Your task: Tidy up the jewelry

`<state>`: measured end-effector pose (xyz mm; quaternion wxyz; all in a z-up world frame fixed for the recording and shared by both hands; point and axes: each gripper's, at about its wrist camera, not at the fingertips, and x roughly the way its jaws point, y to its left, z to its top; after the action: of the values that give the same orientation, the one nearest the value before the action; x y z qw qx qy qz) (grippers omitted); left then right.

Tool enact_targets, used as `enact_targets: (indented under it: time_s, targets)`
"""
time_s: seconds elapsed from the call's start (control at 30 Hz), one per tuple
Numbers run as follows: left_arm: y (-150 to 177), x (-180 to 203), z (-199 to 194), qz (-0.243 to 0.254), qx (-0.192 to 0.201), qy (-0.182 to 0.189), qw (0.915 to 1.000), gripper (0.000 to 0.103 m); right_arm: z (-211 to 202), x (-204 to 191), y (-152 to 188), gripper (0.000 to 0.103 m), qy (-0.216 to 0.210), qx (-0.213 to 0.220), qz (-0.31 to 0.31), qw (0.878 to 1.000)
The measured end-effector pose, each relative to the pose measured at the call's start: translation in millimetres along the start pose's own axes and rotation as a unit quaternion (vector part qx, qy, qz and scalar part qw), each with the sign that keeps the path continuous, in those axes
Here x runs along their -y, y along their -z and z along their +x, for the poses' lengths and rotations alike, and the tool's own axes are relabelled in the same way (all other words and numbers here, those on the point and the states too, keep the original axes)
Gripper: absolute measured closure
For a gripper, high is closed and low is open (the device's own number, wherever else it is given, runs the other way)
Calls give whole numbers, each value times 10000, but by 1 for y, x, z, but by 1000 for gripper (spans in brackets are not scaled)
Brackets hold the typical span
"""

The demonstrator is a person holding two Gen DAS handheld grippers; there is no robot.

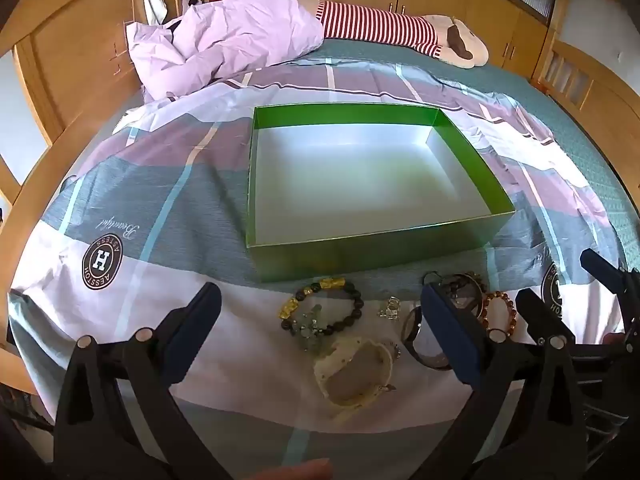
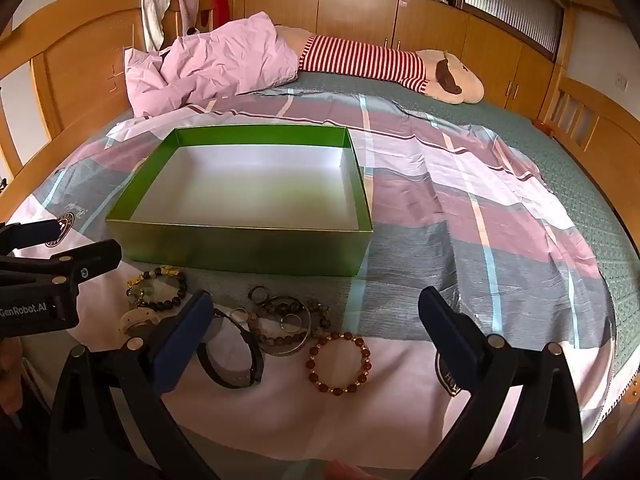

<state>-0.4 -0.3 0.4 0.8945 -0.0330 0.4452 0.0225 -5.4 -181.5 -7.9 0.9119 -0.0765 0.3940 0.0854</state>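
green cardboard box [image 1: 376,256] sits open on the bed w/ a pale bare floor, nothing inside it. we see it on a plaid cover [image 1: 168,184] in grey, mauve & white blocks w/ a round logo print [image 1: 102,262].

the jewelry lies in a loose cluster on the cover just in front of the box's near wall, none of it in the box. from the left wrist view: a dark bead bracelet w/ gold charms [image 1: 322,304], a small greenish bead piece inside its loop, a cream-coloured bangle [image 1: 356,376] nearer the camera, a small silver piece [image 1: 390,308]. from the right wrist view: an amber bead bracelet [image 2: 339,363] lying flat & apart from the rest, a dark band [image 2: 236,356] beside the near finger, a metal bangle [image 2: 286,326] w/ rings & small beads overlapping inside it.

left gripper [image 1: 320,326] hangs over the cluster, jaws spread wide, nothing pinched; its right finger covers part of the dark band. right gripper [image 2: 316,326] is likewise spread wide & holding nothing, the amber bracelet showing between its fingers but not touched. each gripper shows at the edge of the other's view, so they're close side by side.

further back: a crumpled pink quilt [image 1: 224,40] & a plush toy in a red-striped top [image 1: 384,28], wooden bed frame around.
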Motion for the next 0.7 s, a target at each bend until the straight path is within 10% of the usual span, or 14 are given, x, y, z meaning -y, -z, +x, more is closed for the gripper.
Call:
enact_targets:
  time_s: [0.7]
  targets:
    - [3,3,4,113,-110,-44,9999,4,2,1,1,2,-69,5,58,10000]
